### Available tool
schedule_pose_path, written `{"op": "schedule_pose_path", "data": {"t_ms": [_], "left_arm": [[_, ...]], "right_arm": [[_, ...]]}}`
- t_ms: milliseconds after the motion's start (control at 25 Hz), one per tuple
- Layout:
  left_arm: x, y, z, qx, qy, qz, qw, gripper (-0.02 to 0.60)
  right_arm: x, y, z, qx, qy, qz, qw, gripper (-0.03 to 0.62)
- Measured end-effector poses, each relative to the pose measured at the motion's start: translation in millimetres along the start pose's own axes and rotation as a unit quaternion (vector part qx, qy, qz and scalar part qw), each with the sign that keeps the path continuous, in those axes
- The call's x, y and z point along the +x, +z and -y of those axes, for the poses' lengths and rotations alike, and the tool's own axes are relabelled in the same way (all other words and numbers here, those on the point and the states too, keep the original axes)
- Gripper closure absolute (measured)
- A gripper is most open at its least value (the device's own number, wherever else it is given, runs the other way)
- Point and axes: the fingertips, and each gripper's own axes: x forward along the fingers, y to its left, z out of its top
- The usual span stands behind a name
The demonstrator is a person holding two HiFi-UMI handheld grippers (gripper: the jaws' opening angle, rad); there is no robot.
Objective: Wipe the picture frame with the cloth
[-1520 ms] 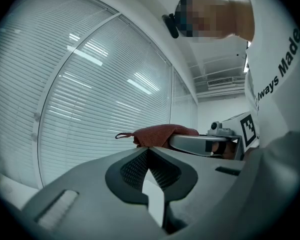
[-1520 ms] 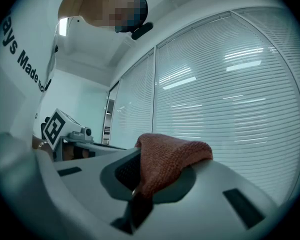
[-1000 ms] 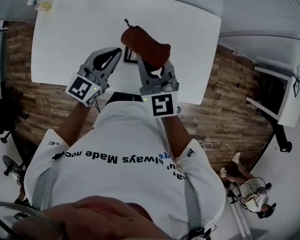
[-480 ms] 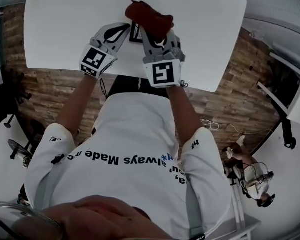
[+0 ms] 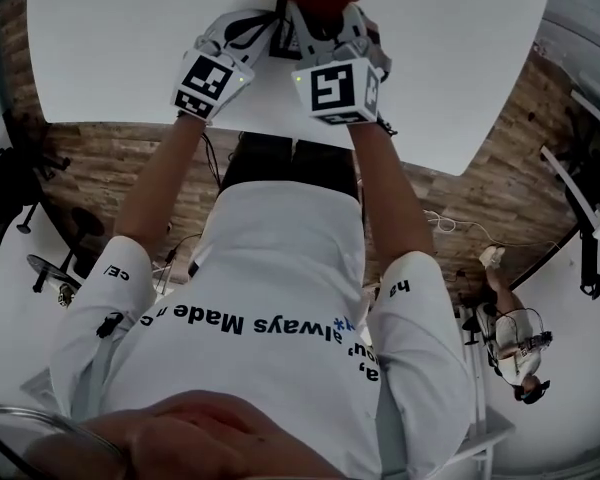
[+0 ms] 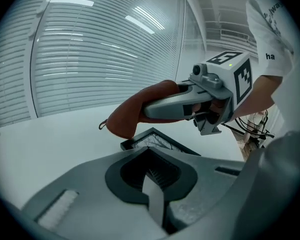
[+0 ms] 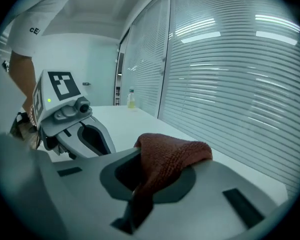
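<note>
A black picture frame lies flat on the white table; in the head view only a strip of the picture frame shows between the grippers. My left gripper is shut, its tips at the frame's near edge, which they hide. My right gripper is shut on a rust-red cloth, with the gripper hovering just over the frame's far side. The cloth bunches past its tips and droops toward the frame. From the right gripper view, the left gripper sits close on the left.
A small bottle stands far off on the table by the blinds. The table's near edge runs just behind the grippers, with wood floor below. Another person is at the lower right, and dark stands at the left.
Both grippers have reached farther out over the table, away from the body. The cloth has travelled with the right gripper to the top edge of the head view.
</note>
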Motion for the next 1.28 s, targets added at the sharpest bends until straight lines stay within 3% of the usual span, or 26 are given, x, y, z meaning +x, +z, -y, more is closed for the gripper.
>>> {"op": "schedule_pose_path", "data": {"t_ms": [400,720,1280], "left_arm": [[12.8,-25.3,-4.7,-0.007,-0.003,-0.028,0.9996,0.578],[0.0,-18.6,-5.1,-0.012,0.018,-0.016,0.9996,0.578],[-34.4,-34.7,-10.1,-0.028,0.03,-0.011,0.9991,0.579]], "right_arm": [[42.3,-69.9,-23.9,-0.073,0.053,-0.12,0.989,0.565],[26.9,-67.4,-34.7,-0.114,0.057,-0.129,0.984,0.565],[-18.4,-77.2,-114.2,-0.103,0.102,-0.128,0.981,0.565]]}}
